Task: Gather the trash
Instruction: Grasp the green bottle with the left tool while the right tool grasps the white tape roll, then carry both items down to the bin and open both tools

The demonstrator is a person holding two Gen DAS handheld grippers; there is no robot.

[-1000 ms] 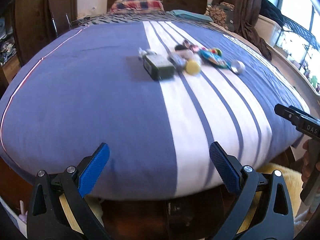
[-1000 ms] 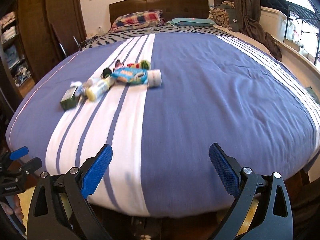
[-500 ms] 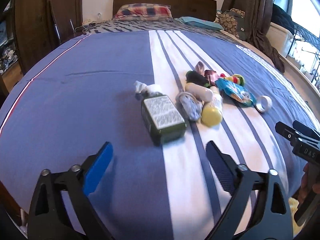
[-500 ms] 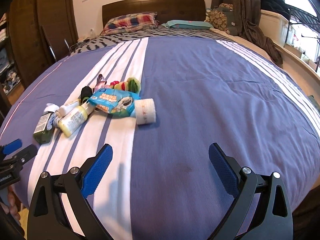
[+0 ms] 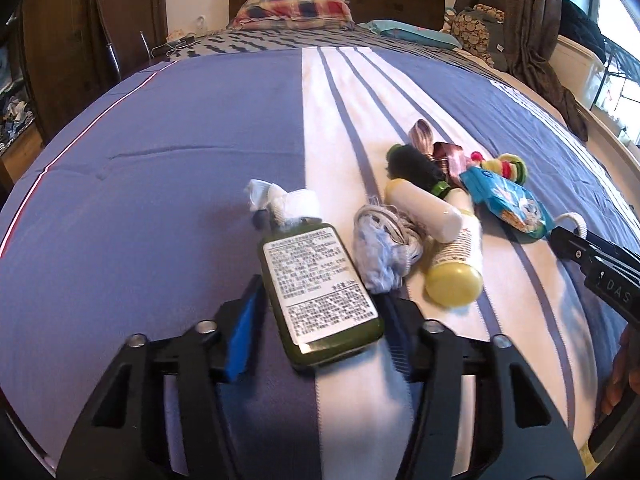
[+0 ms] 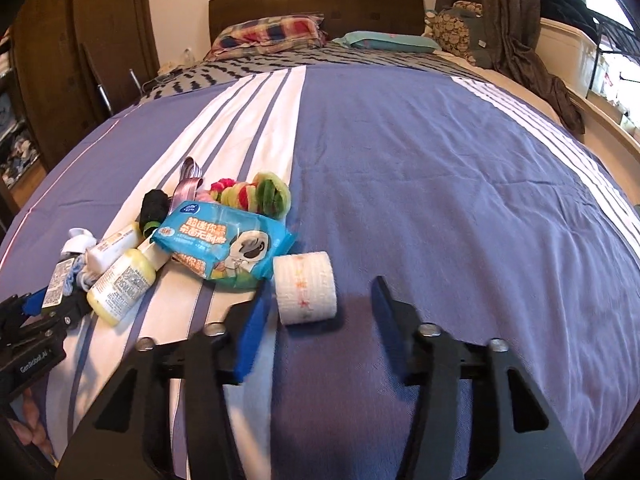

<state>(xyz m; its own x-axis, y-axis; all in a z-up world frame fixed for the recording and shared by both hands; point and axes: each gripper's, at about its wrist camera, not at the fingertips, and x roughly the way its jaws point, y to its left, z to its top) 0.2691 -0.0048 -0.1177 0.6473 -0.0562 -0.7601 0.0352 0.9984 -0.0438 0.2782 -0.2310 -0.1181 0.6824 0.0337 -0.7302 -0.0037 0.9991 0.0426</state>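
Note:
A pile of small items lies on the striped bed cover [image 5: 160,200]. A flat green bottle [image 5: 320,296] with a white label lies between the fingers of my left gripper [image 5: 320,292]. Its jaws are closing, with a thin gap still showing at the left pad. A white paper roll [image 6: 306,288] sits between the fingers of my right gripper [image 6: 320,284]. Those jaws are closing too: the left pad is near the roll and the right pad stands clear. Beside them lie a yellow bottle [image 5: 456,276], a white tube [image 5: 424,210] and a blue wipes pack [image 6: 228,246].
A crumpled tissue [image 5: 284,200], a blue-white cloth bundle [image 5: 380,252], a black item [image 5: 412,164] and a colourful scrunchie [image 6: 256,196] are also in the pile. Pillows [image 6: 272,32] and a dark headboard are at the far end, a wardrobe on the left, and curtains [image 6: 516,20] on the right.
Both grippers have moved forward over the bed to the pile. The left now straddles the green bottle and the right straddles the paper roll. Both pairs of jaws have narrowed.

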